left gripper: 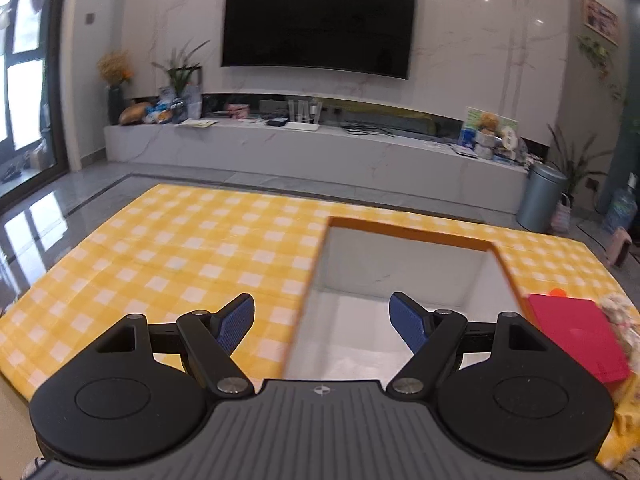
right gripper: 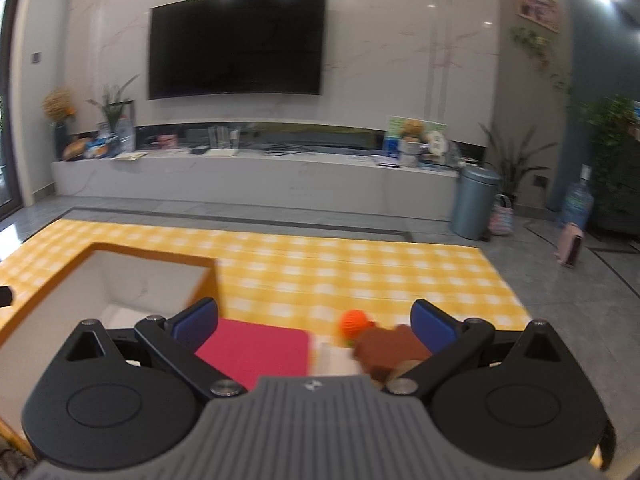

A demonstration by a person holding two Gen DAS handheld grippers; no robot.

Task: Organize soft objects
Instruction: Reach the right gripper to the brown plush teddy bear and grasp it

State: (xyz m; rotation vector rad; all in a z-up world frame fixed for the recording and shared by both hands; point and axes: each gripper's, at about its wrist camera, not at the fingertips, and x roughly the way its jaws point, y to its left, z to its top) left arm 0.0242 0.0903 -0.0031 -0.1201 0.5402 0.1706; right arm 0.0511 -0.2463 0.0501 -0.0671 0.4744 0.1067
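Left gripper [left gripper: 322,322] spread wide, empty, above open white-lined box [left gripper: 404,268] on yellow checked tablecloth [left gripper: 180,248]. Right gripper [right gripper: 316,326] also wide open, nothing held, over soft objects: pink folded cloth [right gripper: 256,354] just right of box [right gripper: 100,280], orange ball [right gripper: 354,322] and brown plush [right gripper: 386,350] beside it, blurred. Wall TV [right gripper: 236,42] behind.
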